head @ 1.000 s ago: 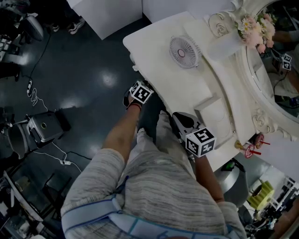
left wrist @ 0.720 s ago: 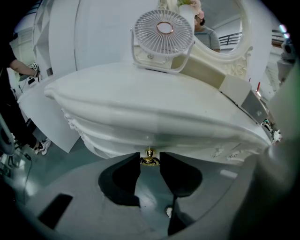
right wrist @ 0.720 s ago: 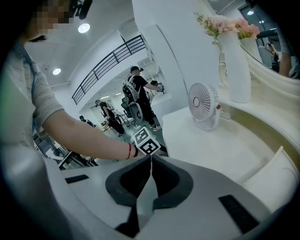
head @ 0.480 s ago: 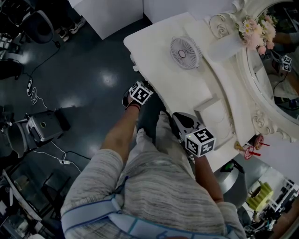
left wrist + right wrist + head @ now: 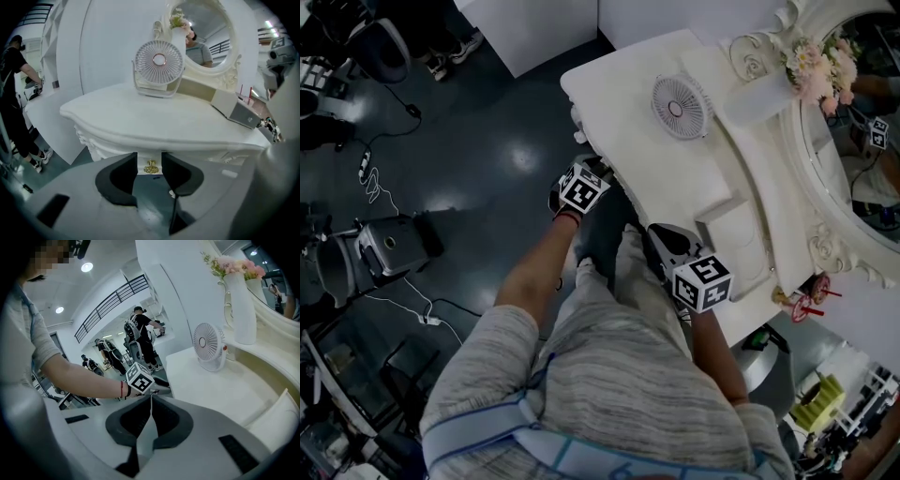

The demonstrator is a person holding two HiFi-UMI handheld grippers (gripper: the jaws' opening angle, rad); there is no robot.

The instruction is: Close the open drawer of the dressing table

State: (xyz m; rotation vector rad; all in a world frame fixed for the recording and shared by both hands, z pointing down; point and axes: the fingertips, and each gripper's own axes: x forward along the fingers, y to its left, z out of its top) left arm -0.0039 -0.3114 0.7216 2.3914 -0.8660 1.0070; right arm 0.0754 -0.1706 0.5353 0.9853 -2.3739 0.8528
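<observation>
The drawer (image 5: 143, 164) sits under the counter's (image 5: 140, 117) near edge, with its small gold knob (image 5: 150, 167) at the centre of the front. The overhanging lip hides how far out it stands. It looks rigid and light and probably only slides straight in and out. The ornate metal knob is likely slippery, so a flat push on the front panel beside it seems safer than a pinch.

The left claw (image 5: 149, 154) is released and its jaws are opening. The knob shows in the gap between them, but neither pad presses on it. The right claw (image 5: 151, 399) is clenched on nothing and hangs at the counter's near right.

The fan (image 5: 159, 60) and a box (image 5: 234, 110) stand well back on the counter. To the left the floor (image 5: 487, 141) offers open room, while the person's legs crowd the near side.
</observation>
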